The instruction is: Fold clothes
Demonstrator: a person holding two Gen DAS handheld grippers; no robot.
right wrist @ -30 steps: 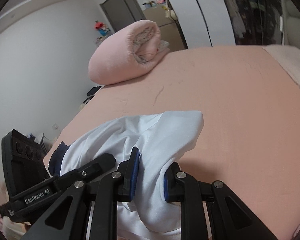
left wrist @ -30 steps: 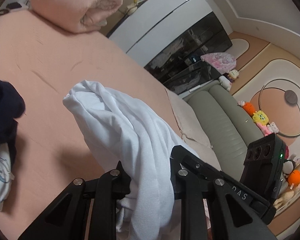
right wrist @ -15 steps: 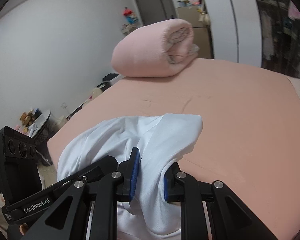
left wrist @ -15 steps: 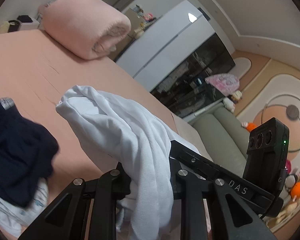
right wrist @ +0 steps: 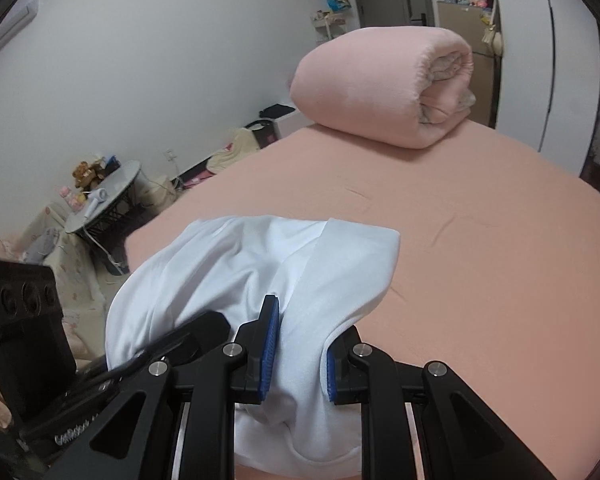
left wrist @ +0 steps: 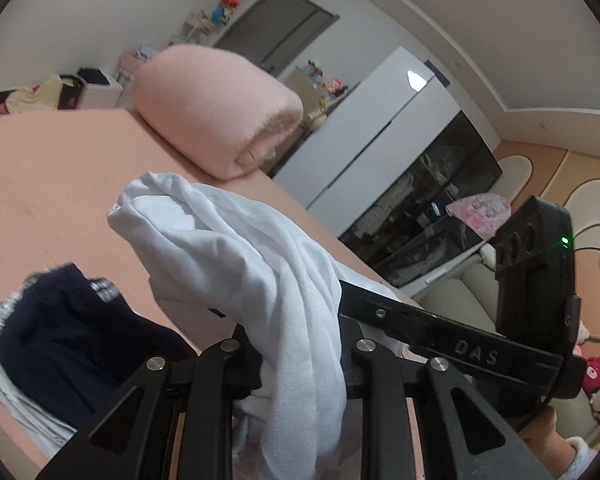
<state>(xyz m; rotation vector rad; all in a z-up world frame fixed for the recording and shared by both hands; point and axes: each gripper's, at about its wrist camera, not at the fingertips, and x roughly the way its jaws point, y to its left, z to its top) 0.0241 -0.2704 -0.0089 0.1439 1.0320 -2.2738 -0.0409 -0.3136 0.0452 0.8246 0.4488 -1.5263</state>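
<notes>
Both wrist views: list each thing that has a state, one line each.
white garment: bunched, held by both grippers
left gripper: shut on the garment
right gripper: shut on the garment
pink blanket: rolled, lying on the bed
dark garment: crumpled on the bed

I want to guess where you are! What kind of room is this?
Most likely a bedroom. There's a big bed with a peach sheet, a rolled pink blanket on it, and tall wardrobes beside it.

Black linkage left gripper [left wrist: 300, 364] with silver screws, right gripper [right wrist: 296, 356] with blue ribbed pads, possibly rubber
</notes>
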